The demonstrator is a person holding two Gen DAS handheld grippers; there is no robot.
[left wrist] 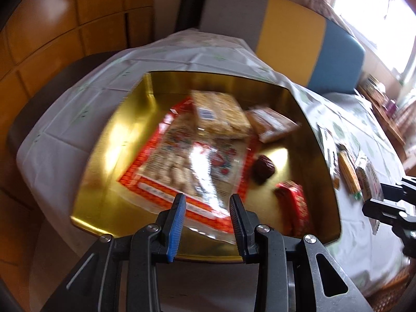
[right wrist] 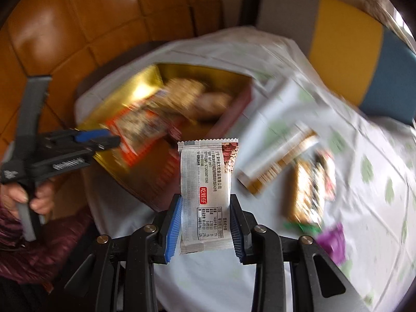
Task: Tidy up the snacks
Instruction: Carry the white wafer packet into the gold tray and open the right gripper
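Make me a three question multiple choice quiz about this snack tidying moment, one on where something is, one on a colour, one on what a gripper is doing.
1. Where does the big red-bordered snack bag lie?
A. In the gold tin
B. On the tablecloth
C. On the chair

2. What colour is the inside of the tin?
A. Silver
B. Gold
C. Blue

3. What is the right gripper doing?
A. Standing open and empty
B. Pinching the tablecloth
C. Gripping a white snack packet

Answers: 1 A, the bag lies flat on the tin's floor. 2 B, its floor and walls shine gold. 3 C, the white snack packet stands upright between its fingers, clear of the tablecloth.
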